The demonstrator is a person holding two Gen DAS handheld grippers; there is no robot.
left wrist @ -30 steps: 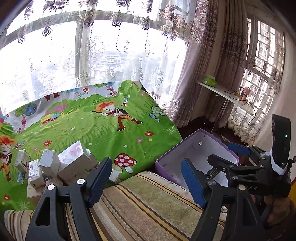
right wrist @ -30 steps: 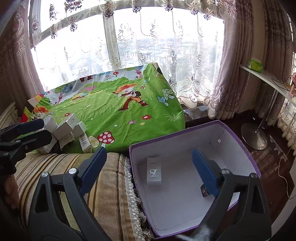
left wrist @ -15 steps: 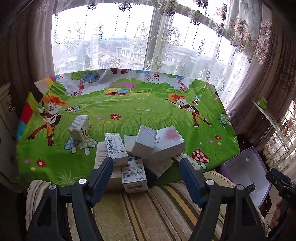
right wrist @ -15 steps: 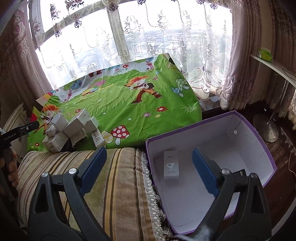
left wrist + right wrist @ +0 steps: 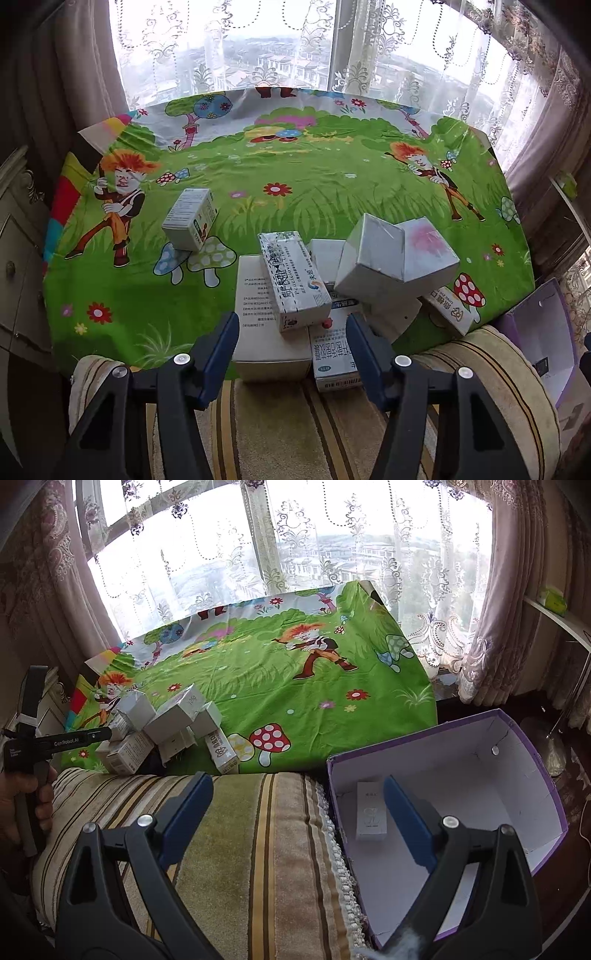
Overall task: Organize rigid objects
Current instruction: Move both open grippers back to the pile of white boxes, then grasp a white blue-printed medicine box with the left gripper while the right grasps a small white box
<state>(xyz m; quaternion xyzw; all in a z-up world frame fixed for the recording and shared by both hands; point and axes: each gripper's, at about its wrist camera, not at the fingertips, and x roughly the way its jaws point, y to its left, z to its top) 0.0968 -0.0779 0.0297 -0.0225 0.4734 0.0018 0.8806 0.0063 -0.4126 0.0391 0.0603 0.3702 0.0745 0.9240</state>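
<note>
- The left gripper (image 5: 291,343) points down at a heap of white cartons (image 5: 332,280) on the green cartoon cloth (image 5: 295,177); its jaws are closing, the nearest cartons lie between them, and the pads do not yet press on any.
- The right gripper (image 5: 295,805) has its jaws wide apart and holds nothing, above the striped cushion (image 5: 258,842).
- The purple box (image 5: 532,768) stands beside the cushion, with one white carton (image 5: 371,812) lying inside.

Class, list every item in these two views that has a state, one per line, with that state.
Left gripper: jaws closing, nothing pressed yet, over the carton pile.
Right gripper: open, empty.
Purple box: lidless, one white carton lying flat inside.
Long taped carton: lying across the pile.
Lone carton: apart from the pile, tilted.
Silver carton: tipped on an edge.
</note>
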